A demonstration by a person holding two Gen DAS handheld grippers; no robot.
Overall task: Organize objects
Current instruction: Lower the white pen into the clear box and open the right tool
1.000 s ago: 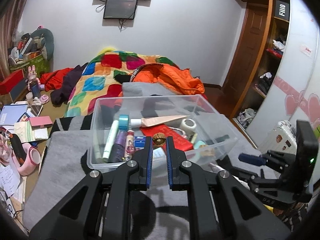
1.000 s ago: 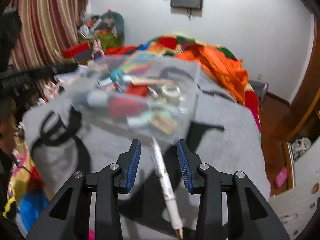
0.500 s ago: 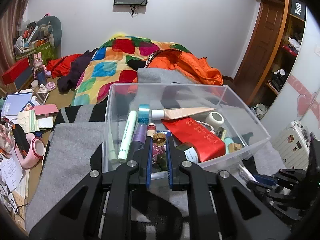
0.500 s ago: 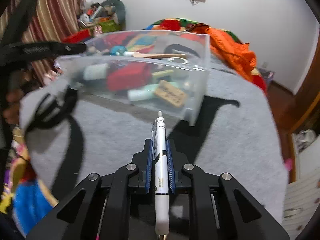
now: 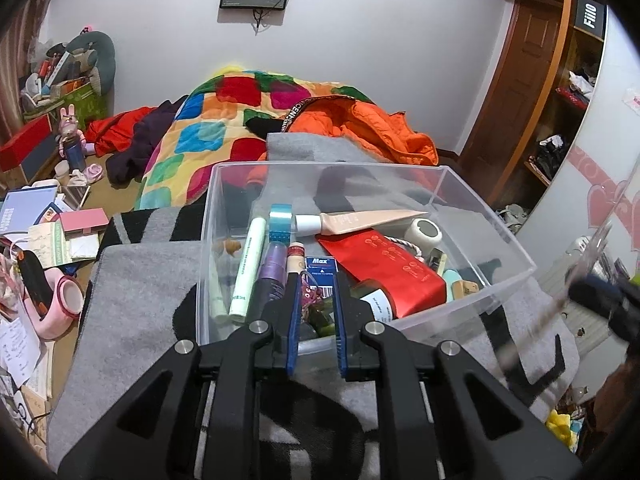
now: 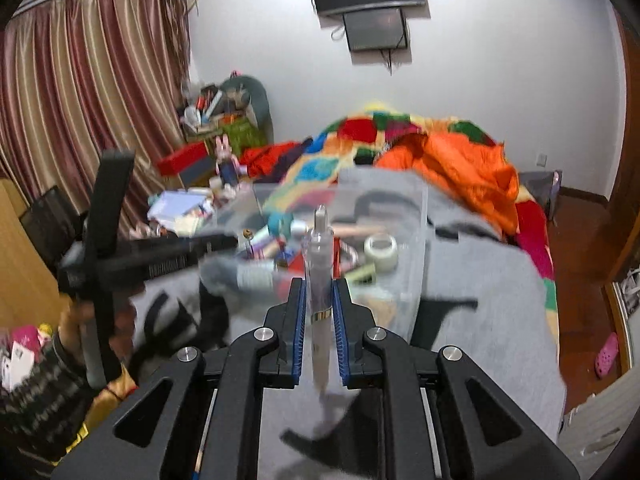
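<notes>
Right gripper (image 6: 319, 304): the jaws are closed on a pale pen (image 6: 319, 268), which is clamped upright between the blue pads and is seen raised above the grey blanket (image 6: 480, 280), in front of the clear plastic bin (image 6: 416, 216); this view is blurred
Left gripper (image 5: 316, 312): the jaws are drawn almost together at the near wall of the clear plastic bin (image 5: 492, 216); whether the wall or anything inside is pinched cannot be told
Left hand (image 6: 76, 320): seen from the right wrist view at the left edge, wrapped round the handle of its gripper, with a dark patterned sleeve (image 6: 36, 384) behind it
Bin contents: a long white tube (image 5: 250, 264), a purple bottle (image 5: 272, 272), a roll of blue tape (image 5: 281, 224), a peach tube (image 5: 360, 220), a red packet (image 5: 384, 268), a white tape roll (image 5: 423, 232) and a blue Max box (image 5: 321, 272) are laid inside
Bin position: it is set on the grey blanket, at the foot of a bed
Bed: a patchwork quilt (image 5: 224, 128) and an orange jacket (image 5: 368, 124) are spread behind the bin
Floor at left: papers, boxes and a pink cup (image 5: 64, 304) are scattered there
</notes>
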